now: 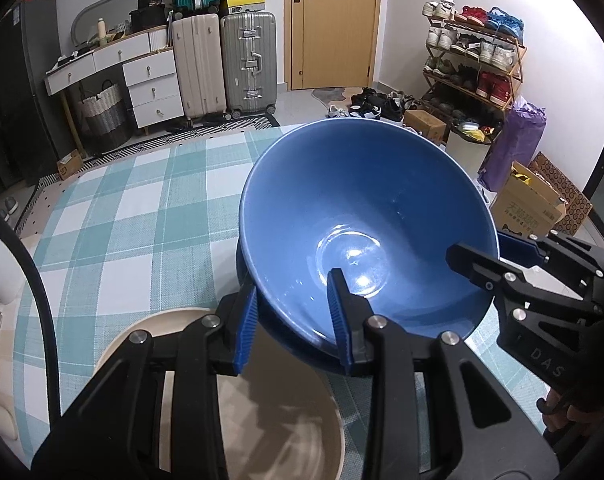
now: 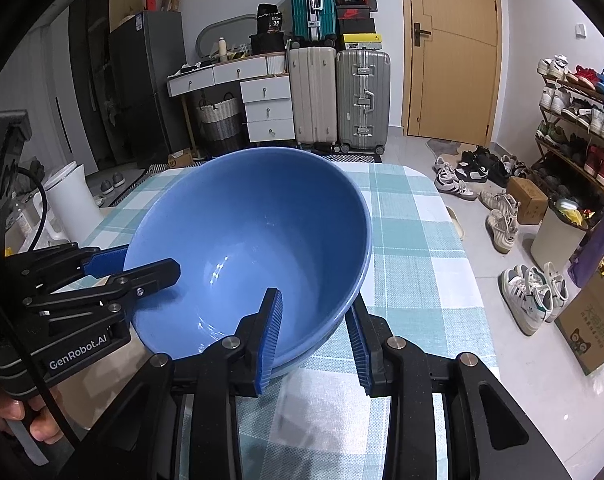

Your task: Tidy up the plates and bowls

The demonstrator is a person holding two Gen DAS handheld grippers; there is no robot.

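I have both claws clamped on the blue bowl's (image 1: 365,216) rim, left claw (image 1: 294,322) and right claw (image 2: 315,338) on opposite sides, holding it tilted over the checked desk (image 1: 142,208) (beige plate (image 1: 262,412) just beneath), so next I lower it level.

A table covered by a teal-and-white checked woven cloth (image 1: 142,208) carries everything. A round beige ceramic plate (image 1: 294,432) lies on the cloth directly beneath the left jaws, its rim reaching under them. Ahead of both pairs of jaws the cloth runs bare to the table's far edge. Whether the glossy blue ceramic bowl (image 2: 254,240) rests on the cloth cannot be told.
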